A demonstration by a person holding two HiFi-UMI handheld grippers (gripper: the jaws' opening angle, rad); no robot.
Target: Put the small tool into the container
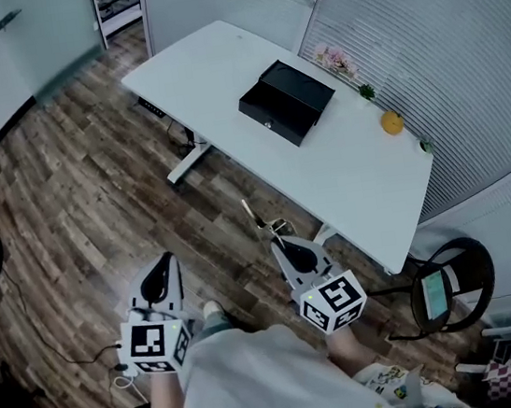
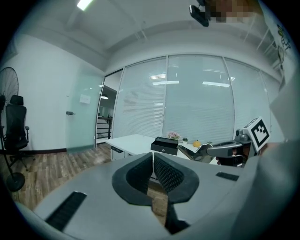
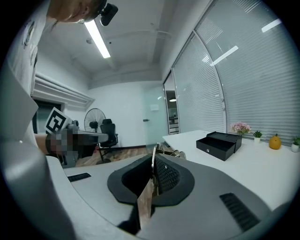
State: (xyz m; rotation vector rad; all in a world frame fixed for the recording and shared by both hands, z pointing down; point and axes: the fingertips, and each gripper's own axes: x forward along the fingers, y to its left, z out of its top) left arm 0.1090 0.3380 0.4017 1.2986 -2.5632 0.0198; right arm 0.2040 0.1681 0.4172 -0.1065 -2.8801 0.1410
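Observation:
My right gripper point(image 1: 281, 244) is shut on the small tool point(image 1: 258, 218), a thin metal piece that sticks out ahead of the jaws. In the right gripper view the tool point(image 3: 153, 154) stands upright between the pads. The container point(image 1: 286, 102) is a black box with its lid open, in the middle of the white table point(image 1: 208, 68), well ahead of both grippers. The box also shows as the container point(image 3: 224, 143) to the right and the container point(image 2: 165, 145) straight ahead. My left gripper point(image 1: 163, 261) is shut with nothing in it, low over the wooden floor.
An orange point(image 1: 392, 122) and a small pot of pink flowers point(image 1: 334, 59) sit along the table's far edge by the blinds. A black stool point(image 1: 451, 286) stands at the table's near right end. A fan and an office chair point(image 2: 15, 126) stand to the left.

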